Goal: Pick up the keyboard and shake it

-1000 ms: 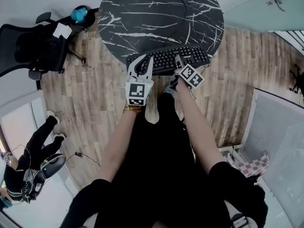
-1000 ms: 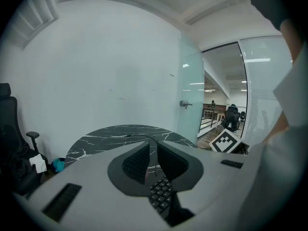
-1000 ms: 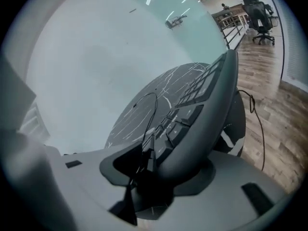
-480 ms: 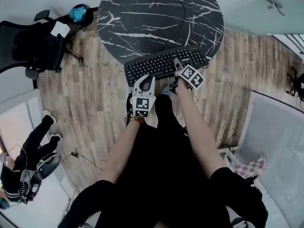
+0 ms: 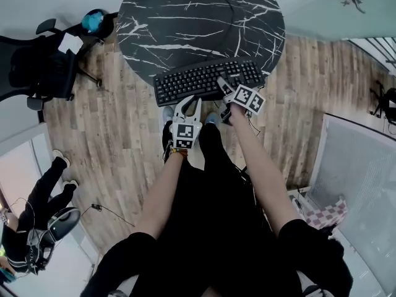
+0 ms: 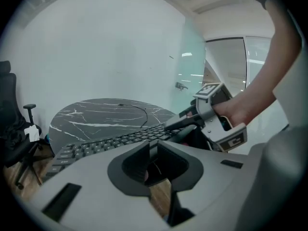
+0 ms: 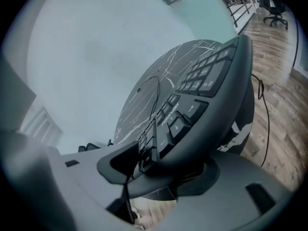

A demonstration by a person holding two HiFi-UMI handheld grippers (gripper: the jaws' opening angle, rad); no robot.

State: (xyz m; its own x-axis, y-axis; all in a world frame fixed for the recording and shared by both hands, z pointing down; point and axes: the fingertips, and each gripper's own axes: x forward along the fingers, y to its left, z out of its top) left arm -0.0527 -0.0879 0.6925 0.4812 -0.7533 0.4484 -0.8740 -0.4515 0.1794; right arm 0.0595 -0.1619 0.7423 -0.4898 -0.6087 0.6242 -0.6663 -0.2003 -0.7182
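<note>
A black keyboard (image 5: 198, 82) lies across the near edge of the round black marble table (image 5: 198, 17). My right gripper (image 5: 224, 86) sits at its near right part. In the right gripper view the keyboard (image 7: 207, 90) fills the space between the jaws of the right gripper (image 7: 159, 167), which have just been opening and stand wide around its edge. My left gripper (image 5: 187, 106) hangs just in front of the keyboard, apart from it. In the left gripper view its jaws (image 6: 153, 150) are nearly together with nothing in them, and the keyboard (image 6: 110, 143) and the right gripper (image 6: 192, 121) lie beyond.
A thin cable (image 5: 238, 17) runs from the keyboard over the table. A black office chair (image 5: 43, 60) stands at the left on the wooden floor. A person in black (image 5: 37, 197) is low at the left. A glass partition (image 5: 359, 184) is at the right.
My left gripper has drawn back from the keyboard's near left edge toward my body and sunk lower. The right gripper has stayed at the keyboard's right part.
</note>
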